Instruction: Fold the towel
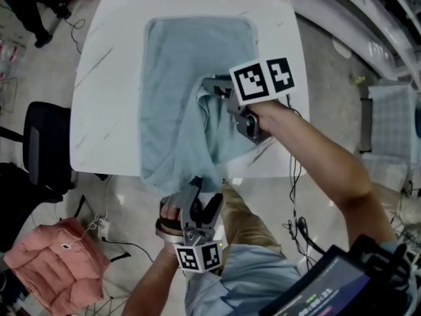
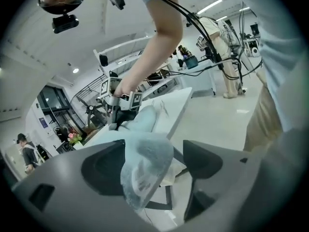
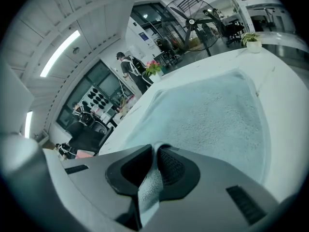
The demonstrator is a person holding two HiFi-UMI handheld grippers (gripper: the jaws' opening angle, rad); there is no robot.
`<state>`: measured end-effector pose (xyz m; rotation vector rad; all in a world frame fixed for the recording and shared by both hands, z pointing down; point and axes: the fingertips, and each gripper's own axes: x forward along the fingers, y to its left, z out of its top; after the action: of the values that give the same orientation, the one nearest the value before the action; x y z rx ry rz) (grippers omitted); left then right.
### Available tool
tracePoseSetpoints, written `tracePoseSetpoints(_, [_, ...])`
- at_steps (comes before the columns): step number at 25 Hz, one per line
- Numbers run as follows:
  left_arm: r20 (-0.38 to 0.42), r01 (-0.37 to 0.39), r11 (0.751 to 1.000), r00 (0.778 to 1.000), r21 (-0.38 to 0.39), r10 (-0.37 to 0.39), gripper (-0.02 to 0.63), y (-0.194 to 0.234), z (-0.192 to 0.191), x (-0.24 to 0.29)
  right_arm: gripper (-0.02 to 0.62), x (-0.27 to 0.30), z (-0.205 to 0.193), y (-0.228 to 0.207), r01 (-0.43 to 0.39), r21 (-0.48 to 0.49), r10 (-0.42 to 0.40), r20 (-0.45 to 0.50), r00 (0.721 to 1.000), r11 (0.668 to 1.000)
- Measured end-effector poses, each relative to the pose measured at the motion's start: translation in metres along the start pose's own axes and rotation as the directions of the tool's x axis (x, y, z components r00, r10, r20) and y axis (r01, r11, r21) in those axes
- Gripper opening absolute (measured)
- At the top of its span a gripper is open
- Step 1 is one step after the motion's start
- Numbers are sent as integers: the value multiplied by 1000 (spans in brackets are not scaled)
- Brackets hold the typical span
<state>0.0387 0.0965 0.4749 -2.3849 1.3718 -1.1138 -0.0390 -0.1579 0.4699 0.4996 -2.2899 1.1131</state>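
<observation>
Towel (image 1: 197, 64) on white table (image 1: 105, 78): right gripper (image 1: 212, 87) clenched on its fold; left gripper (image 1: 202, 196), 6 o'clock edge, released, hanging corner loose between jaws.

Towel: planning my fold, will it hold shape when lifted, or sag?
Probably floppy: the towel bunches at the right gripper and its corner droops off the table. Likely light: a pinch holds it up. Its nap looks grippy.

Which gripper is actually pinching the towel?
The right gripper: its fingers clamp the light blue terry towel; the left gripper is open around a corner.
</observation>
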Motion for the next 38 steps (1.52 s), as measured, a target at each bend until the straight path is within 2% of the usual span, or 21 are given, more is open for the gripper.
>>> tracePoseSetpoints(3, [-63,-3,996,998,84,8,379,-11,-10,15,52,-3,0,2,-6,3,6,5,1000,1000])
tracePoseSetpoints(6, [-128,-74,988,988,138,92,369,-2,-23,23,51,-8,0,3,-12,7,11,12,1000,1000])
tracePoseSetpoints(8, [-119,-127,984,983,125,142,238,11,-24,21,52,-12,1,3,-15,11,15,16,1000,1000])
tracePoseSetpoints(11, [-50,-136,989,989,60,139,131,24,-16,9,52,-18,1,3,-27,12,27,22,999,1000])
tracePoseSetpoints(12, [-23,-132,991,991,27,132,73,28,-12,4,52,-20,2,4,-36,12,35,23,999,999])
tracePoseSetpoints(15, [26,-107,985,993,-133,112,58,56,-6,-14,51,-28,2,10,-66,3,66,20,998,998])
tracePoseSetpoints(17, [51,-99,963,992,-249,115,57,93,-2,-25,51,-35,2,11,-82,3,82,17,996,997])
tracePoseSetpoints(18, [56,-103,943,990,-317,126,57,114,-4,-30,51,-39,2,11,-88,4,88,15,996,996])
tracePoseSetpoints(19, [41,-110,907,990,-407,138,57,132,-11,-35,52,-42,3,11,-92,6,92,13,996,996])
tracePoseSetpoints(21, [-31,-126,801,991,-586,133,57,164,-35,-39,54,-47,5,10,-107,17,107,12,994,994])
tracePoseSetpoints(22, [-55,-127,756,991,-642,120,57,179,-46,-37,63,-48,7,10,-124,34,124,11,992,992])
tracePoseSetpoints(23, [-70,-126,716,992,-687,107,55,193,-56,-32,90,-47,9,9,-149,59,149,5,989,987])
tracePoseSetpoints(25, [-93,-135,619,991,-774,100,54,217,-76,-19,207,-42,8,6,-203,104,207,-33,978,974])
tracePoseSetpoints(26, [-107,-144,570,989,-809,99,52,227,-85,-12,252,-40,6,5,-225,91,232,-67,970,970])
tracePoseSetpoints(28, [-130,-162,503,987,-849,98,48,239,-97,-3,270,-40,2,1,-243,-57,233,-149,961,968])
tracePoseSetpoints(29, [-134,-166,488,986,-857,99,48,243,-101,0,268,-44,1,-2,-239,-187,206,-182,962,953])
tracePoseSetpoints(30, [-136,-167,484,986,-859,98,46,245,-103,2,257,-47,3,-3,-229,-336,170,-197,966,914])
tracePoseSetpoints(31, [-137,-166,487,986,-858,96,46,247,-104,4,245,-50,7,-2,-219,-479,138,-199,970,850])
tracePoseSetpoints(33, [-136,-162,493,987,-855,88,44,247,-104,8,224,-52,16,5,-226,-687,115,-204,972,691])
tracePoseSetpoints(35, [-135,-156,492,988,-857,79,44,246,-103,11,213,-49,20,19,-286,-786,139,-252,958,547])
tracePoseSetpoints(38, [-126,-143,492,990,-859,68,43,246,-99,13,210,-40,13,33,-397,-853,131,-375,918,338])
